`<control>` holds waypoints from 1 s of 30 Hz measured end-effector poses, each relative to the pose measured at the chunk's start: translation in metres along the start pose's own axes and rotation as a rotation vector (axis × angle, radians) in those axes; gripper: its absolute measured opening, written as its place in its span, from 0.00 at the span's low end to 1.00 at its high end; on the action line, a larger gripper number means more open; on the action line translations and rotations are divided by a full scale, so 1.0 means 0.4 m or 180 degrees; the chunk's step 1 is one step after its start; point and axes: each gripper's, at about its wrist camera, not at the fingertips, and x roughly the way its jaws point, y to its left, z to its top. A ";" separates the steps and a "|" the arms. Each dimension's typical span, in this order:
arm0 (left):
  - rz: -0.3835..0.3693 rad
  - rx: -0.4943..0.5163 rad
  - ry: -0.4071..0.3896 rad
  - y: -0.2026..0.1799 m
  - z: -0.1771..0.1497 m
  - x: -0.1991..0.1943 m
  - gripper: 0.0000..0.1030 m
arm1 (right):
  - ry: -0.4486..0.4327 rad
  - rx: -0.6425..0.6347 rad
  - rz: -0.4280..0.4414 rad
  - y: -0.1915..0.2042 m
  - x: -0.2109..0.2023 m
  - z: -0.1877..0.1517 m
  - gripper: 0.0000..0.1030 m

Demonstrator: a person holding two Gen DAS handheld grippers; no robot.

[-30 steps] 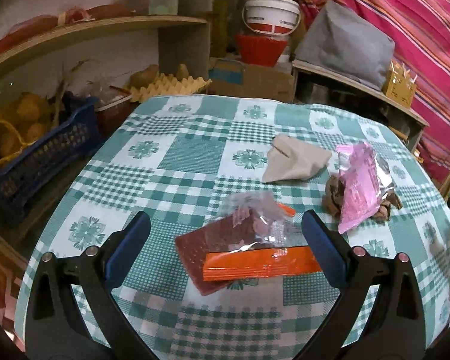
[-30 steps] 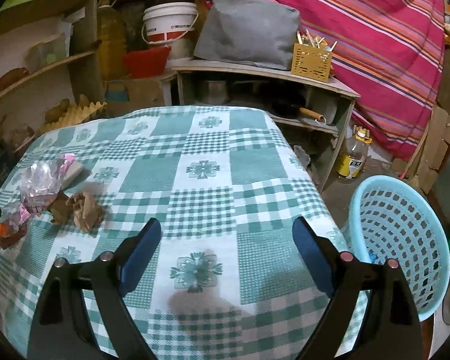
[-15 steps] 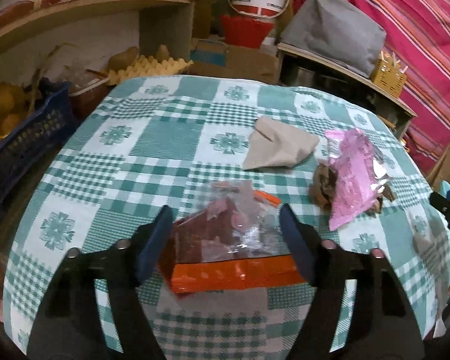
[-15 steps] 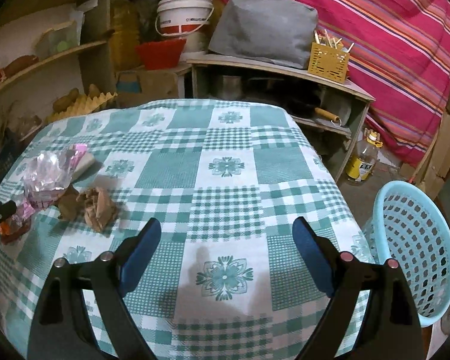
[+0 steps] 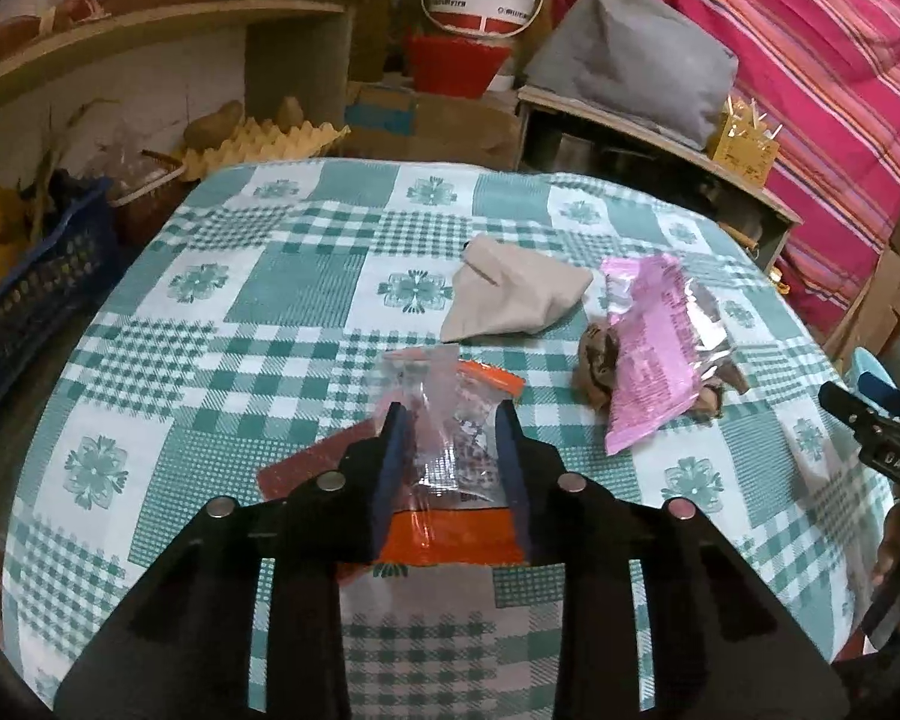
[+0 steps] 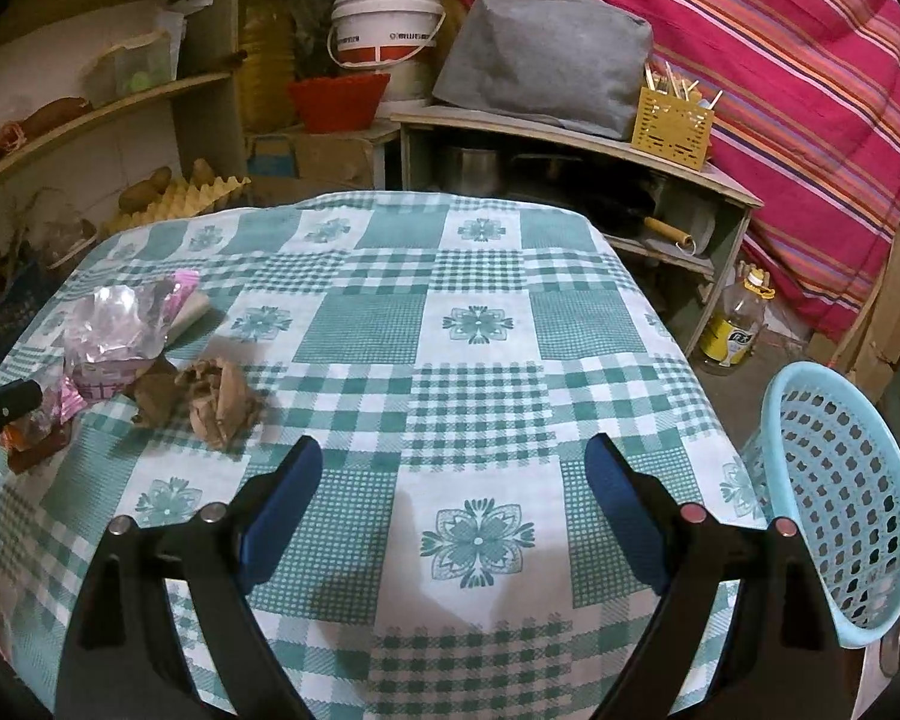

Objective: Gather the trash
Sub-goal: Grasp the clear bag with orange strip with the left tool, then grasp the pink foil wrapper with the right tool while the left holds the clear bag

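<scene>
3 wrappers lie stacked at the near edge of the table (image 5: 306, 294): a clear bag (image 5: 444, 420) on top, an orange packet (image 5: 456, 540) under it, a dark red sheet (image 5: 318, 462) at the bottom; the left gripper (image 5: 450, 414) has just been closing on them, jaws now narrow, pads either side of the clear bag and seemingly pinching its crumpled film; whether the orange packet is caught too, cannot tell.

Risk: film is slippery and thin, so a lift may bring only the bag and leave the 2 flat pieces behind, or drag them off the table edge.

Orange packet: long axis runs left-right across the view, crosswise to the fingers, so the jaws close along its length; dark red sheet sticks out to the left.

Right gripper (image 6: 453, 480) wide open, empty, over bare cloth; blue basket (image 6: 840, 516) beside the table, on its right; pink bag (image 5: 654, 360) and brown paper scraps (image 6: 210, 402) well apart from the stack.
</scene>
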 end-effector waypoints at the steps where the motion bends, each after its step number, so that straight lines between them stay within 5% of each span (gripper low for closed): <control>1: -0.0018 0.0002 -0.0045 -0.001 0.003 -0.013 0.27 | -0.0004 0.0005 0.0001 0.000 -0.002 0.000 0.85; 17: 0.0187 -0.0163 -0.0483 0.107 0.048 -0.100 0.26 | -0.0091 -0.0174 0.0052 0.072 -0.052 0.013 0.85; 30: 0.0203 -0.0301 -0.0484 0.163 0.065 -0.079 0.26 | -0.0092 -0.0399 0.0753 0.314 -0.063 0.048 0.94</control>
